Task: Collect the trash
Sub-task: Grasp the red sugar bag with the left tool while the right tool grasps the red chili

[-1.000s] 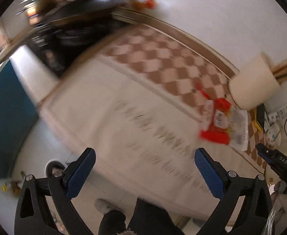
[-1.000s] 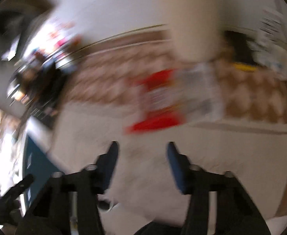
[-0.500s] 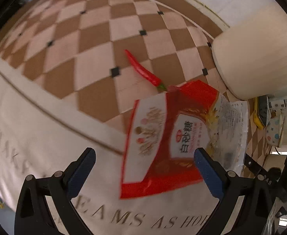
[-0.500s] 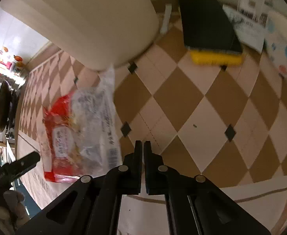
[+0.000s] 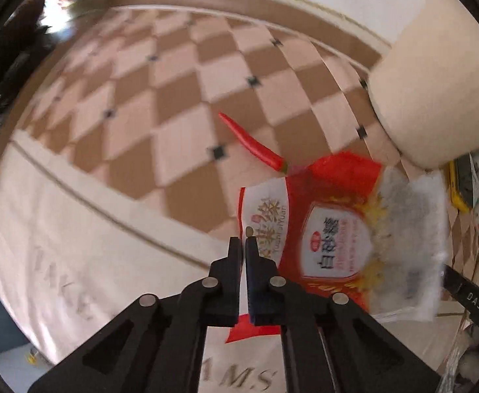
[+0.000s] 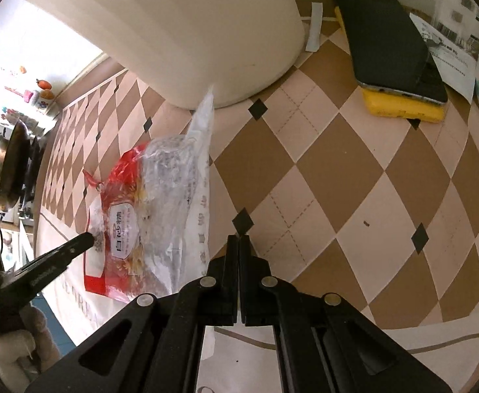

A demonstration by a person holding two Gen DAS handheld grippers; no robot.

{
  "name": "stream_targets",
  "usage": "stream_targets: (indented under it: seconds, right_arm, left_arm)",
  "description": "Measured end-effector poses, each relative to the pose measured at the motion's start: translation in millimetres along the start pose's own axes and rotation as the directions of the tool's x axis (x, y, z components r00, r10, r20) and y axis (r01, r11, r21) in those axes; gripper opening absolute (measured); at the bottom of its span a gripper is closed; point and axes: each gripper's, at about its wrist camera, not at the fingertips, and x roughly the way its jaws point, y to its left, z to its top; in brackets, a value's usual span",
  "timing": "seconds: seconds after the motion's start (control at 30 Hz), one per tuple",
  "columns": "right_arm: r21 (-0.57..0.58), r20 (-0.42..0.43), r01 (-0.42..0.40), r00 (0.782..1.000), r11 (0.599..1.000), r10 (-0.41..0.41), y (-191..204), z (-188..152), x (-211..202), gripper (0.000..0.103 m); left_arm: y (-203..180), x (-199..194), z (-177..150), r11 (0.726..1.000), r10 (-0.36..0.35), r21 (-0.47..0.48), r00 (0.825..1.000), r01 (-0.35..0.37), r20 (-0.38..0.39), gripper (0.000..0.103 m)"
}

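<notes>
A red, white and clear sugar bag (image 5: 334, 245) lies on the checked tablecloth (image 5: 174, 124), also in the right wrist view (image 6: 147, 222). My left gripper (image 5: 242, 242) is shut at the bag's left edge; whether it pinches the bag I cannot tell. Its tip shows against the bag in the right wrist view (image 6: 85, 240). A red chili (image 5: 252, 144) lies just beyond the bag. My right gripper (image 6: 239, 240) is shut and empty, just right of the bag's clear edge. A cream bin (image 6: 206, 26) stands behind the bag.
A black phone on a yellow block (image 6: 393, 62) and printed papers (image 6: 452, 52) lie at the right. A pan and kitchen clutter (image 6: 10, 157) sit at the far left. The cloth's white border with lettering (image 5: 75, 262) runs along the table's near edge.
My left gripper has closed from wide open to shut at the bag's left edge. The right gripper stays shut and has barely moved in the last half second.
</notes>
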Motion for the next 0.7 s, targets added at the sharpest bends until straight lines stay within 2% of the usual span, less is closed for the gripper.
stream_targets:
  seconds: [0.13, 0.23, 0.3, 0.33, 0.4, 0.43, 0.47, 0.5, 0.57, 0.7]
  right_arm:
    - [-0.025, -0.023, -0.016, 1.000, 1.000, 0.016, 7.8, -2.2, -1.5, 0.000]
    - [-0.051, -0.039, -0.038, 0.999, 0.998, 0.036, 21.7, -7.3, -5.8, 0.001]
    - [-0.056, -0.053, -0.061, 0.997, 0.997, 0.058, 30.8, -8.0, -7.5, 0.001]
    - [-0.061, -0.055, -0.066, 0.997, 0.996, 0.062, 34.9, -7.7, -8.8, 0.001]
    - [-0.105, -0.072, -0.080, 0.995, 0.991, 0.073, 52.8, -5.1, -8.3, 0.003]
    - [-0.120, -0.072, -0.086, 0.994, 0.989, 0.078, 61.2, -3.4, -8.1, 0.005]
    - [-0.145, -0.069, -0.088, 0.995, 0.985, 0.079, 72.5, -1.0, -6.9, 0.012]
    - [-0.180, -0.071, -0.091, 0.994, 0.979, 0.079, 86.8, 3.0, -3.5, 0.025]
    - [-0.225, -0.065, -0.086, 0.995, 0.971, 0.073, 109.6, 11.0, 4.8, 0.043]
    - [-0.349, -0.041, -0.057, 0.998, 0.935, 0.045, 164.1, 30.3, 33.1, 0.044]
  left_arm:
    - [20.7, -50.7, -9.8, 0.999, 0.011, -0.048, 0.996, -0.007, 0.091, 0.000]
    - [44.4, -100.3, -30.4, 0.996, 0.033, -0.089, 0.986, -0.018, 0.165, 0.000]
    - [60.4, -129.2, -48.9, 0.992, 0.071, -0.115, 0.976, -0.048, 0.205, 0.000]
    - [68.6, -143.5, -58.4, 0.987, 0.112, -0.137, 0.968, -0.083, 0.223, 0.000]
    - [89.7, -155.1, -68.9, 0.977, 0.163, -0.177, 0.956, -0.121, 0.243, 0.000]
    - [96.6, -162.0, -74.2, 0.965, 0.216, -0.202, 0.943, -0.167, 0.254, 0.000]
    - [105.8, -163.3, -76.6, 0.956, 0.253, -0.214, 0.932, -0.200, 0.261, 0.000]
    - [111.2, -164.4, -78.2, 0.948, 0.280, -0.227, 0.924, -0.223, 0.262, 0.000]
    - [123.3, -161.2, -78.7, 0.930, 0.321, -0.266, 0.911, -0.252, 0.259, 0.000]
    - [139.5, -157.5, -74.3, 0.907, 0.360, -0.322, 0.898, -0.273, 0.253, 0.000]
